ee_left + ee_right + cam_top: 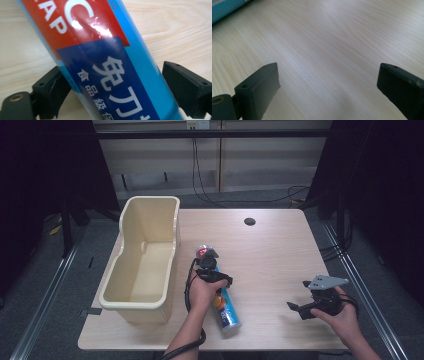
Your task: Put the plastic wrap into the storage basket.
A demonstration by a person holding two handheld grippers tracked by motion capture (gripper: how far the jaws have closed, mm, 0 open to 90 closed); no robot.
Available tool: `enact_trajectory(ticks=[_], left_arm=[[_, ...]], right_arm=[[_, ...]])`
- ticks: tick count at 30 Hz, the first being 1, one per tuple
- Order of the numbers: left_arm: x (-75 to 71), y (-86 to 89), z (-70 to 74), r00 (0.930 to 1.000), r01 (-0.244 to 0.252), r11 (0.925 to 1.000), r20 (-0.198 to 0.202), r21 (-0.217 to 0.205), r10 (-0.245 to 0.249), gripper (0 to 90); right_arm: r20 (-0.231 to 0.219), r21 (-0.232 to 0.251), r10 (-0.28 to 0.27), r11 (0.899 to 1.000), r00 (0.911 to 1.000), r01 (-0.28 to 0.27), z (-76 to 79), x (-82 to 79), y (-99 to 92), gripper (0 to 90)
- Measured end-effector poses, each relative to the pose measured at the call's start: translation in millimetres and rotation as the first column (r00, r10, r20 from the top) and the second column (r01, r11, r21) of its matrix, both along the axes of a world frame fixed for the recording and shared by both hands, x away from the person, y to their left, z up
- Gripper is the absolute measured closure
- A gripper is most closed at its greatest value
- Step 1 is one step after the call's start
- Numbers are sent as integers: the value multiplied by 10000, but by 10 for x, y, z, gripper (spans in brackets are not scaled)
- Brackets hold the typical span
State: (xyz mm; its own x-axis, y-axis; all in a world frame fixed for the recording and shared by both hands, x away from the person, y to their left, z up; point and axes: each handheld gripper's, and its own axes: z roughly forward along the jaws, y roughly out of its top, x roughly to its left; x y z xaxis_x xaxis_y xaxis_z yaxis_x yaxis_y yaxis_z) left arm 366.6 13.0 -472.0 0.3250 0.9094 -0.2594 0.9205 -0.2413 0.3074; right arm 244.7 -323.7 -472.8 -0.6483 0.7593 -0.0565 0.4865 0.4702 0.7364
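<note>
A blue tube of cling wrap (228,314) with red and dark-blue labels lies on the wooden table (270,250), its red end pointing away from the person. My left gripper (215,278) reaches down over its middle. In the left gripper view the tube (105,57) runs between the two black jaws of my left gripper (112,92), and both sit against its sides. My right gripper (299,296) is held low at the right, off the tube. Its jaws stand wide apart over bare wood in the right gripper view (328,87).
A tall cream plastic bin (111,300) stands at the table's left edge, just left of the tube. A round cable hole (249,221) is near the far edge. Bare wood lies between the two hands.
</note>
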Motion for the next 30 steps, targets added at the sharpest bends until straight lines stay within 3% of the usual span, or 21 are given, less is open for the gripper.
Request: enact_trajectory(ticks=[6, 8, 10, 12, 13, 19, 21, 24, 26, 27, 29, 30], left_arm=[[19, 71, -14, 9991, 223, 9997, 346, 70, -226, 125], [25, 76, -16, 9989, 293, 9995, 349, 154, -299, 123], [30, 84, -31, 10000, -48, 9999, 52, -132, 49, 131], [23, 87, -33, 10000, -5, 9999, 61, -148, 6, 142], [20, 85, -37, 9998, 153, 9999, 148, -10, -152, 136], [-4, 6, -43, 9996, -124, 9988, 242, 468, 112, 133], [15, -15, -30, 9999, -164, 9980, 22, 617, 163, 145], [42, -1, -15, 9988, -375, 9982, -289, 463, 388, 169], [57, 31, 8, 9941, -688, 9967, -809, 440, 722, 199], [57, 31, 8, 9941, -688, 9967, -809, 440, 722, 210], [63, 43, 28, 9930, -573, 9966, -995, 595, 630, 219], [58, 34, 48, 9942, -358, 9950, -973, 935, 449, 227]], right_arm=[[85, -18, -12, 10000, 10000, 12, 5, 3, 5, 39], [90, 14, -26, 10000, 10000, 26, 7, 1, 1, 39], [71, 25, -96, 10000, 9999, 96, 11, -3, -3, 39], [81, 37, -115, 9999, 9999, 115, 14, -6, -6, 39], [121, 48, -103, 9999, 9999, 102, 14, -5, -10, 39], [85, 46, -122, 9999, 9999, 122, 12, 0, -14, 41], [110, 38, -107, 9999, 9999, 107, 15, -4, -13, 41], [57, 27, -63, 10000, 10000, 62, 11, 0, -18, 42], [59, 33, -154, 9999, 9999, 154, 11, 6, -28, 43], [59, 33, -154, 9999, 9999, 154, 11, 6, -28, 43], [86, 58, -167, 9998, 9998, 166, 14, 8, -33, 42], [90, 96, -133, 9999, 9999, 132, 15, 11, -34, 42]])
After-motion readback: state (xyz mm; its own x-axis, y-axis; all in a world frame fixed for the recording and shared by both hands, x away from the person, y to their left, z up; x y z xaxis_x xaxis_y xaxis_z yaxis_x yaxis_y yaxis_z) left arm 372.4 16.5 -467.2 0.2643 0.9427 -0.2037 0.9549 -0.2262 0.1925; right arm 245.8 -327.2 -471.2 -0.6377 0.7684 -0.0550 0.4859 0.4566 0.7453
